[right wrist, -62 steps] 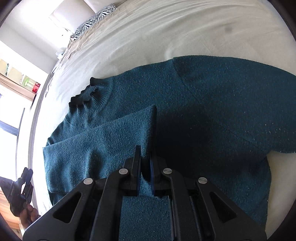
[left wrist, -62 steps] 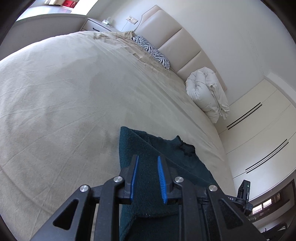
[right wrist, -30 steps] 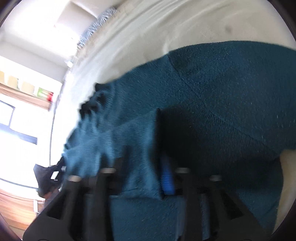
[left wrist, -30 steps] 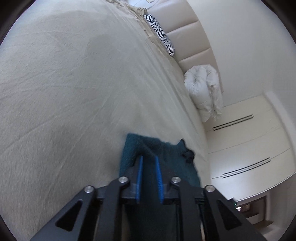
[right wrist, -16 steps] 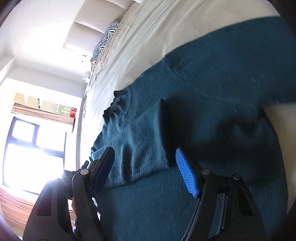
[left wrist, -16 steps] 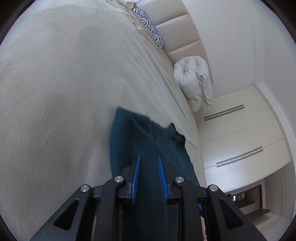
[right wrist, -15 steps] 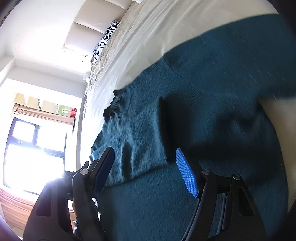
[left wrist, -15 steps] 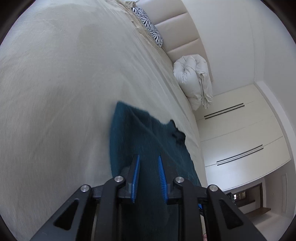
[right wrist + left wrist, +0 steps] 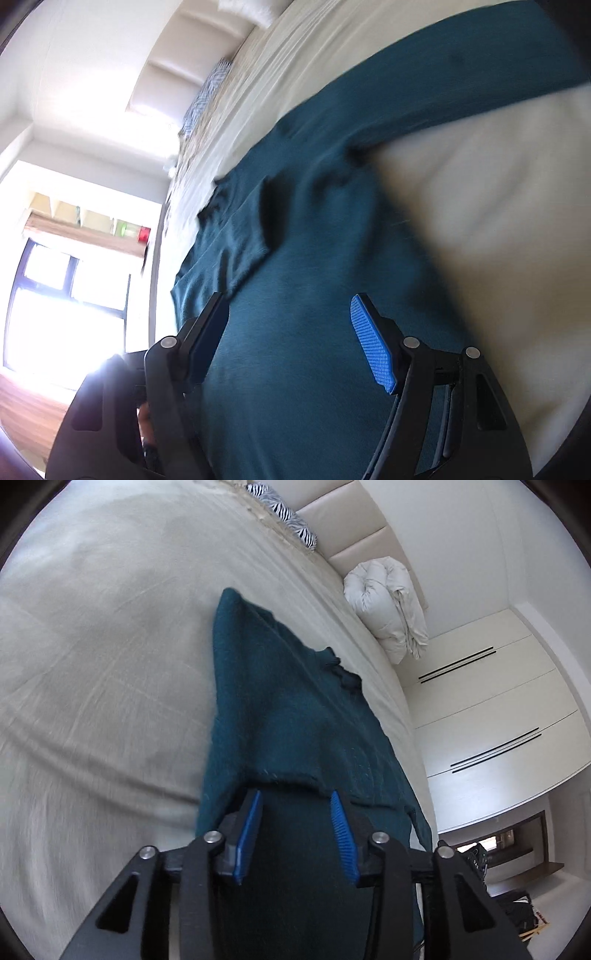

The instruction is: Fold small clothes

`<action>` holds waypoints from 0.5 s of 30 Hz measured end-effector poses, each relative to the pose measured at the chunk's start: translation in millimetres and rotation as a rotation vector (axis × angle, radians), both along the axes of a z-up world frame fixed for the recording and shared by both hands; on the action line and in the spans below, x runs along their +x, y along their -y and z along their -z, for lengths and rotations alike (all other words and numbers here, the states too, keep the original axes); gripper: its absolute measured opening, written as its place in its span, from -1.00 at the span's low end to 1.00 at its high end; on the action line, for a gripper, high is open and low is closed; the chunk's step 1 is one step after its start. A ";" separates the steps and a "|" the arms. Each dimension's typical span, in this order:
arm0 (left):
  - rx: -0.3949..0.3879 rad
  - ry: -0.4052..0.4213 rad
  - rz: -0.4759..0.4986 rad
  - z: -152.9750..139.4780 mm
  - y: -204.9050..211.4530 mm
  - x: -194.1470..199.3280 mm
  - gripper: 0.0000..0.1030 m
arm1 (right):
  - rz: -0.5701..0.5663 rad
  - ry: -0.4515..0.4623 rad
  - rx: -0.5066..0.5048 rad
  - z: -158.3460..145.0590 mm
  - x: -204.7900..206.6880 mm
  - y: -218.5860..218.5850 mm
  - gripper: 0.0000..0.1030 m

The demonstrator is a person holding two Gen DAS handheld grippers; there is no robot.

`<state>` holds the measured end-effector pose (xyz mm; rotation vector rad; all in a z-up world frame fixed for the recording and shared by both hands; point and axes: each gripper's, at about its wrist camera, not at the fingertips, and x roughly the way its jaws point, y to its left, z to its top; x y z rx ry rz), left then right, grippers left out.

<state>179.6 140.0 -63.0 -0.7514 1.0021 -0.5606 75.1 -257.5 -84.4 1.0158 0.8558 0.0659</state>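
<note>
Both tongs, left [image 9: 295, 812] and right [image 9: 291, 332], had just been opening and gripped nothing. The dark-teal knitted sweater [image 9: 314, 258] lay between their jaws on the beige bed [image 9: 92, 664]. Withdraw clear before regrasping; dragging would likely undo the folded sleeve.

The sweater [image 9: 295, 716] is fuzzy, matt teal knit. The bedsheet [image 9: 110, 664] is smooth matt beige cloth. The gripper pads [image 9: 371, 349] are ribbed blue rubber on matt black plastic arms with shiny metal rivets. The headboard [image 9: 354, 535] looks like smooth padded leather.
</note>
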 end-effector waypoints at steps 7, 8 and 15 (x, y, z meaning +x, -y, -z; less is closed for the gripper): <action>-0.011 0.100 -0.011 -38.5 32.5 -40.2 0.36 | 0.399 -0.049 -0.032 11.3 -76.2 129.3 0.32; -0.018 0.097 -0.005 -39.8 40.4 -42.7 0.36 | 0.464 -0.060 -0.015 16.1 -86.0 147.4 0.30; -0.014 0.038 0.048 -29.3 88.4 -39.2 0.36 | 0.669 -0.006 0.105 35.6 -102.0 226.3 0.22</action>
